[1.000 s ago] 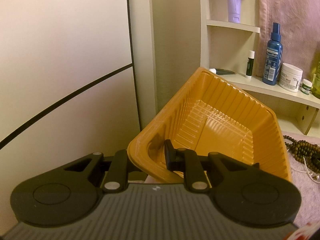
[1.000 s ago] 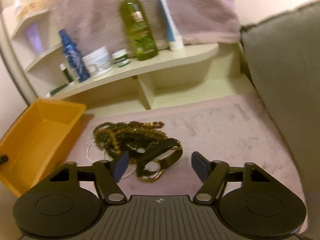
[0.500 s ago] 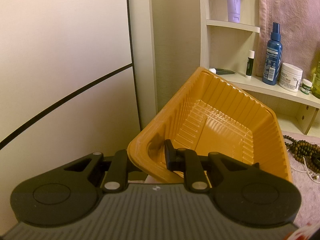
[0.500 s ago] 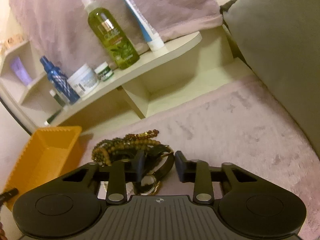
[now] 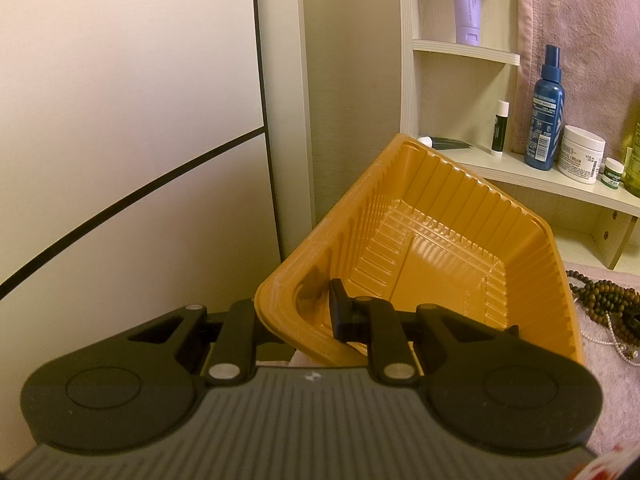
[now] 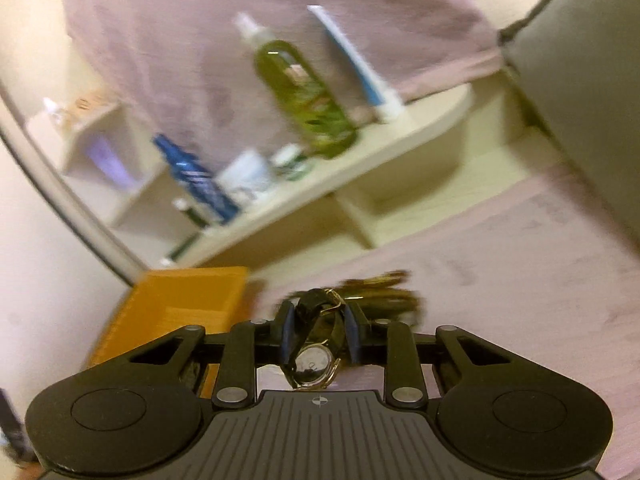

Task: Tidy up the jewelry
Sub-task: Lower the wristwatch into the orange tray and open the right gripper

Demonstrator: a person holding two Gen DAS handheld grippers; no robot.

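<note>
Wristwatch (image 6: 316, 344) now raised off the pink cloth (image 6: 520, 280), right gripper (image 6: 318, 330) just closed on its strap, view motion-blurred, beads (image 6: 384, 292) indistinct, left gripper (image 5: 296, 312) clamping orange tray (image 5: 440, 240) wall, outer finger hidden.

At right in the left wrist view, the white jar (image 5: 582, 155) reads "KIEHL'S" and "FACIAL CREAM". The lilac tube (image 5: 468, 4), top centre, bears two characters. The blue bottle (image 5: 545, 112) has print too small to read.

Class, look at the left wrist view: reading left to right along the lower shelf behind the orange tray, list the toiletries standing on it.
White lip balm stick with dark base → blue spray bottle → white cream jar → small green-labelled jar. A yellow-green bottle is cut off at the frame's right edge.
</note>
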